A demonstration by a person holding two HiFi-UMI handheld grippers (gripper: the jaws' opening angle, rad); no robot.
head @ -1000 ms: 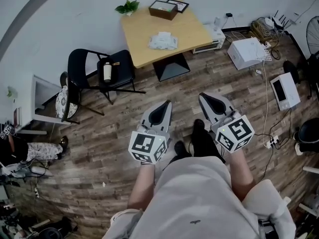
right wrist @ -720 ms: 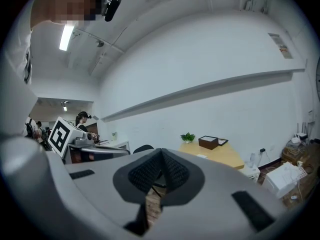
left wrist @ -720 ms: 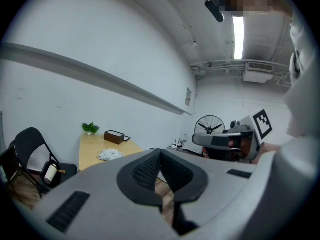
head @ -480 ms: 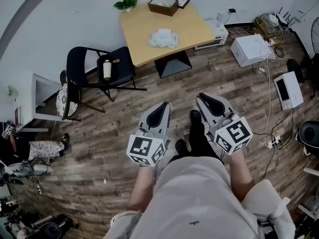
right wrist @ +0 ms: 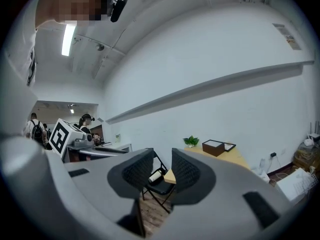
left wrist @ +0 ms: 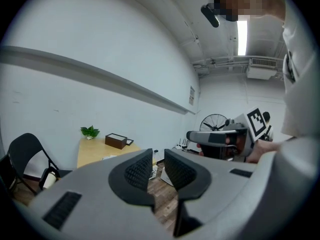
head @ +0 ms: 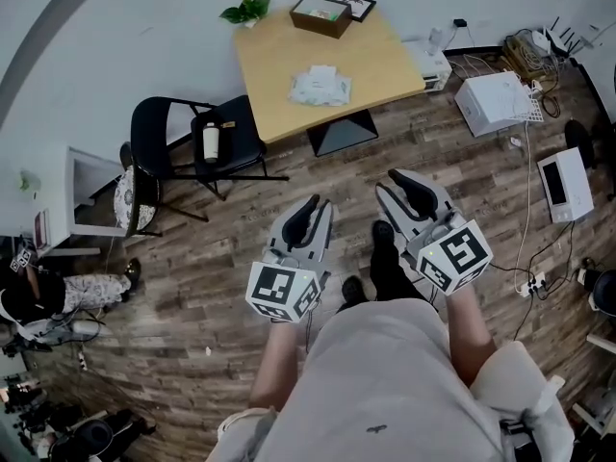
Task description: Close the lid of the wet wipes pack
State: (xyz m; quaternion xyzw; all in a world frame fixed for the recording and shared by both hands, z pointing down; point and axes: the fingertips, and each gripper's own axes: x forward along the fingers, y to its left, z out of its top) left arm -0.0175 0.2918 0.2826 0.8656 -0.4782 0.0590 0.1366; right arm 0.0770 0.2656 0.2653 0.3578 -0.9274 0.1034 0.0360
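Observation:
The white wet wipes pack (head: 320, 86) lies in the middle of a light wooden table (head: 279, 65), far ahead of both grippers. I cannot make out its lid from here. My left gripper (head: 312, 208) hangs over the wooden floor at waist height, its pads a narrow gap apart with nothing between them. My right gripper (head: 402, 183) is beside it and its jaws have just been opening, also with nothing between them. In the left gripper view the left gripper (left wrist: 158, 159) points toward the table (left wrist: 95, 151). In the right gripper view the right gripper (right wrist: 162, 168) points at a black chair (right wrist: 159, 184).
A black folding chair (head: 173, 128) with a bottle (head: 211, 143) on its seat stands left of the table. A brown box (head: 322, 15), a picture frame (head: 350, 8) and a small plant (head: 246, 12) sit at the table's far edge. White appliances (head: 491, 102) and cables lie at right.
The right gripper's jaws have parted from shut to a visible gap. The table has come slightly nearer in the head view, and both grippers have moved forward with the person.

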